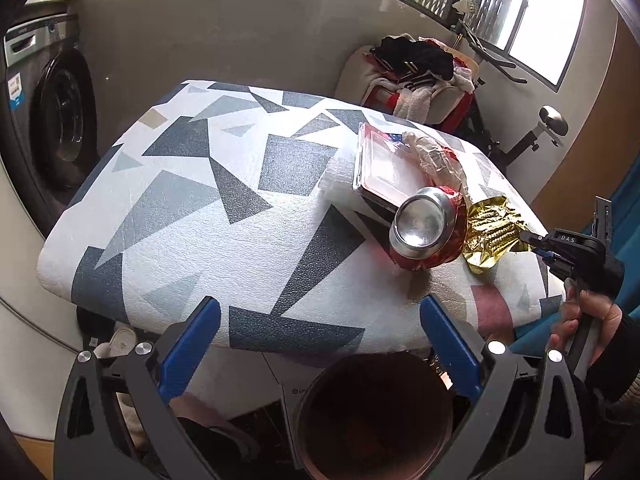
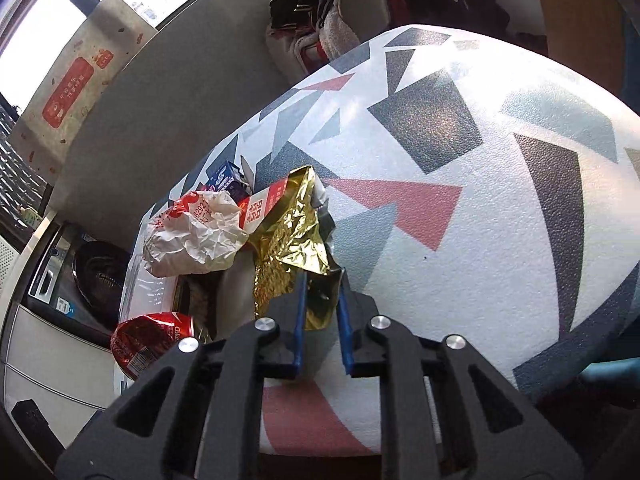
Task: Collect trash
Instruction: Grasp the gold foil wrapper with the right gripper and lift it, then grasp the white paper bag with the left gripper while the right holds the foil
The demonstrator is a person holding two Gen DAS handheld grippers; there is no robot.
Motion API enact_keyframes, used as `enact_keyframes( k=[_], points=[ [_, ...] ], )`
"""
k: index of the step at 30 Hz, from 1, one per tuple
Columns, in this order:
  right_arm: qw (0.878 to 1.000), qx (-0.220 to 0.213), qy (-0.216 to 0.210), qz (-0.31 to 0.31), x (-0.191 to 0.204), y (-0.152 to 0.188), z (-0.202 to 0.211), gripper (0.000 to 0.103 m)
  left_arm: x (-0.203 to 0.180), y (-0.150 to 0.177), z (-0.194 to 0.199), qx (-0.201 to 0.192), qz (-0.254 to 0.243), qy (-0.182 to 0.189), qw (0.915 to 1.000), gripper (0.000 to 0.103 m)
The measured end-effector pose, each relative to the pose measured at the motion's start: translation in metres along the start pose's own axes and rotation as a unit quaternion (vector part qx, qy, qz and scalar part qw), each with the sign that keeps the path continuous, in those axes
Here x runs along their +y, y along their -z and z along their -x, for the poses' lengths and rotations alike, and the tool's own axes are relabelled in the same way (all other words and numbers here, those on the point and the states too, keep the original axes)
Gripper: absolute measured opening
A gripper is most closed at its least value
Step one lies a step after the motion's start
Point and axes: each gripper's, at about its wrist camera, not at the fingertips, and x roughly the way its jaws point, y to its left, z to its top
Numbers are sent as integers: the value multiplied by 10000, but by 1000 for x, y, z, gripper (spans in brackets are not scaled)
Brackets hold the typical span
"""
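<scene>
Left wrist view: the left gripper point(image 1: 320, 340) hangs at the near edge of the counter point(image 1: 200, 208), its blue fingers point(image 1: 188, 344) spread wide with nothing between them. Below them, off the near edge, sits a dark round bin point(image 1: 376, 416). The trash lies bunched on the right side of the counter: a crushed red can point(image 1: 428, 232) on its side, silver base toward the camera, leaning against a clear tray point(image 1: 384, 168), with a crumpled wrapper point(image 1: 432, 156) on the tray's far right side. Just right of the can lies a gold foil point(image 1: 488, 236). The right gripper point(image 1: 534, 240) comes in from the right edge, held by a hand point(image 1: 588, 328), and its tips meet the foil's right edge.

In the right wrist view the right gripper point(image 2: 322, 280) has its fingers point(image 2: 300, 312) closed down onto the near corner of the foil point(image 2: 292, 240), pinching it. Whether the foil is lifted off the counter point(image 2: 460, 184) I cannot tell. Left of the foil lie the wrapper point(image 2: 196, 236) and, nearer, the can point(image 2: 148, 340); a red-and-white carton point(image 2: 260, 208) and a blue one point(image 2: 228, 180) sit beyond. A washer point(image 1: 52, 116) stands far left, and a pile of clothes point(image 1: 416, 64) beyond the counter.
</scene>
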Motion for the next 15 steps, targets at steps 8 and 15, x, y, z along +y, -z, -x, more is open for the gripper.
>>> enact_keyframes(
  k=[8,15],
  points=[
    [9909,-527,278,1204,24,-29,36,9,-16,-58,-4,-117,188,331,9992,86],
    [9853,-692,216,1545,30,-50,51,9,-52,-127,-37,303,694,1223,9896,67]
  ],
)
